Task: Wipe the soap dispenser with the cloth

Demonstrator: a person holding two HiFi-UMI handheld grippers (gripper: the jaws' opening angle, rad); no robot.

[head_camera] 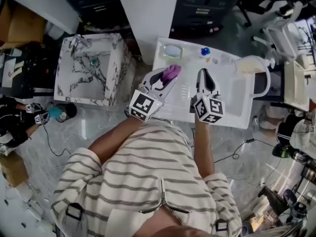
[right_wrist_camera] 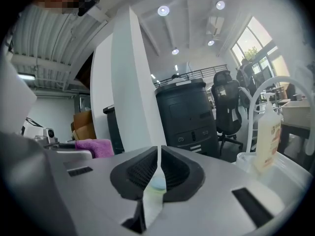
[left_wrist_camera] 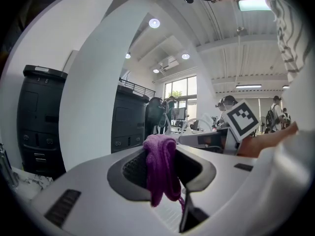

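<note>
A purple cloth (head_camera: 172, 72) hangs bunched from my left gripper (head_camera: 169, 77), which is shut on it over the left part of the white sink unit (head_camera: 232, 110). In the left gripper view the cloth (left_wrist_camera: 161, 173) droops between the jaws of that gripper (left_wrist_camera: 162, 167). My right gripper (head_camera: 204, 74) hovers beside it, shut with nothing between its fingers (right_wrist_camera: 158, 168). The soap dispenser (right_wrist_camera: 268, 137), a pale yellowish bottle, stands to the right by the white arched faucet (right_wrist_camera: 256, 100). From above, the dispenser (head_camera: 251, 64) is at the unit's far right.
A greenish soap dish (head_camera: 173, 51) and a small blue item (head_camera: 205, 51) sit on the sink unit's back edge. A marbled basin (head_camera: 89, 70) stands to the left, a white pillar (head_camera: 148, 14) behind. Black cabinets (right_wrist_camera: 189, 114) and cables on the floor surround the spot.
</note>
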